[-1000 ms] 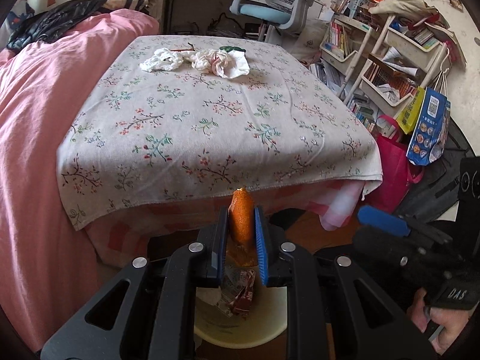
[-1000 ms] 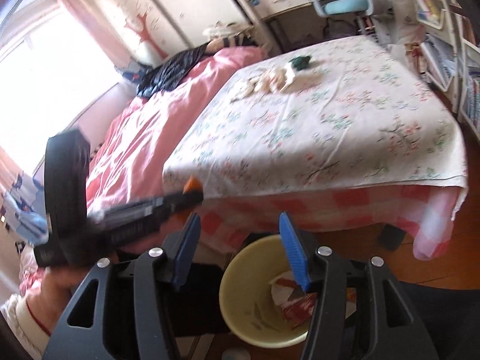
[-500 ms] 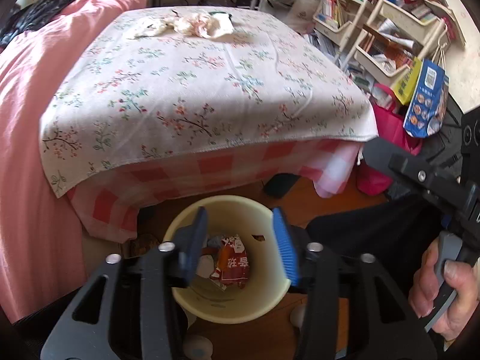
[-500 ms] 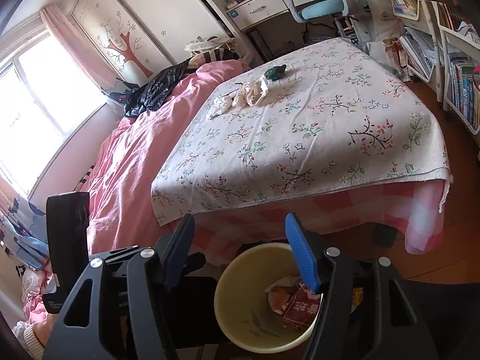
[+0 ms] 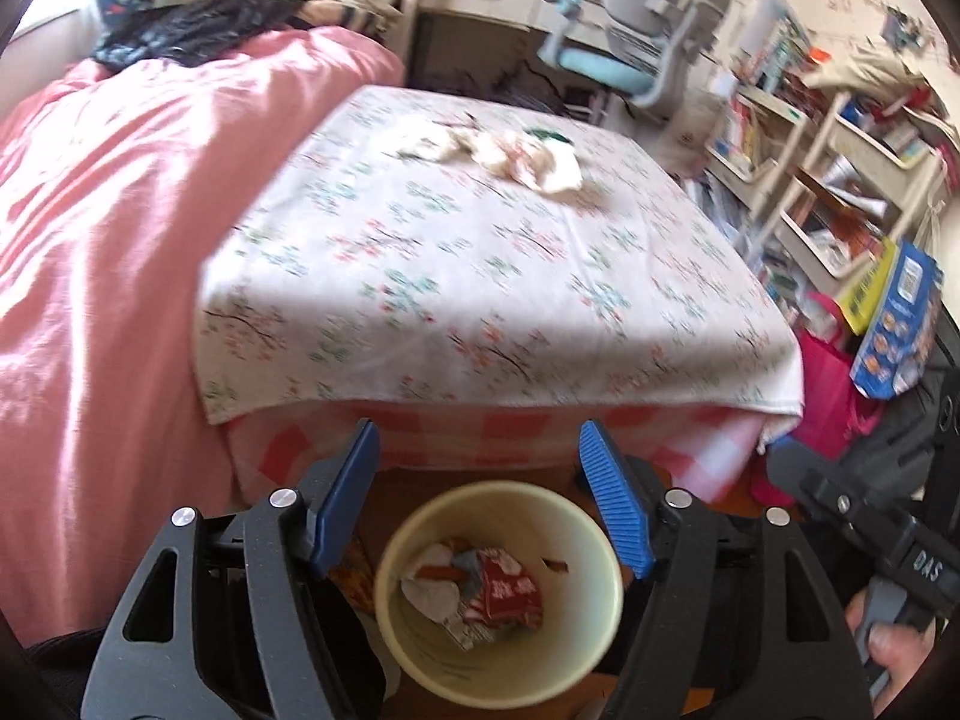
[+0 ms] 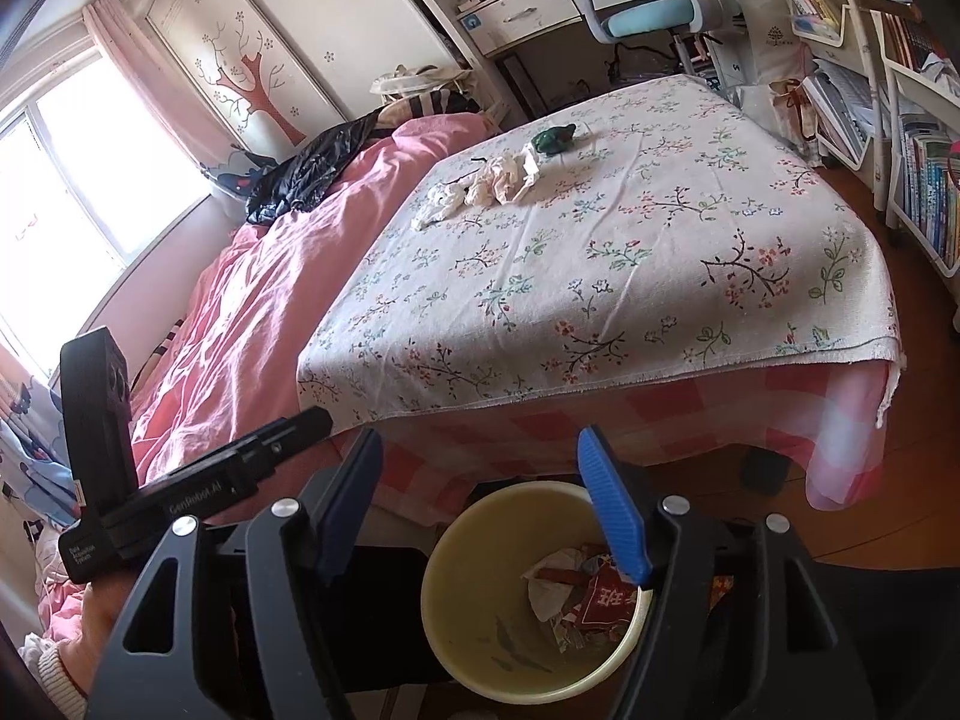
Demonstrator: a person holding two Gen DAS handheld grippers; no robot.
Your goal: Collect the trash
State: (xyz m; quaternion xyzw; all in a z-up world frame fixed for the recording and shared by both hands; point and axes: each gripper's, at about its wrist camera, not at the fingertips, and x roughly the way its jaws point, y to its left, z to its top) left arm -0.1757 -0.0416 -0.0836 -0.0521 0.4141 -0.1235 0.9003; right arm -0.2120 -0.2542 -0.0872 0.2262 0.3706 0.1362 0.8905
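Observation:
My left gripper (image 5: 477,438) hangs over a cream waste bin (image 5: 408,648) on the floor; its blue-padded jaws are opening with nothing between them. Wrappers and tissue (image 5: 474,585) lie in the bin. My right gripper (image 6: 478,444) hovers over the same bin (image 6: 480,630), its jaws also opening and empty. On the far side of the floral-cloth table (image 6: 600,276) lie crumpled tissues (image 6: 492,180) and a green scrap (image 6: 555,139); the left wrist view shows those tissues (image 5: 528,159) too.
A pink bed (image 5: 90,240) borders the table's left side. An office chair (image 5: 636,60) and desk stand behind it. Crowded shelves (image 5: 840,180), a pink bag (image 5: 828,384) and a blue box (image 5: 894,330) fill the right. A hand (image 5: 894,642) holds the right tool.
One second ago my left gripper was shut on an orange peel piece; its jaws have since spread and the piece is gone from them. The right jaws widened slightly.

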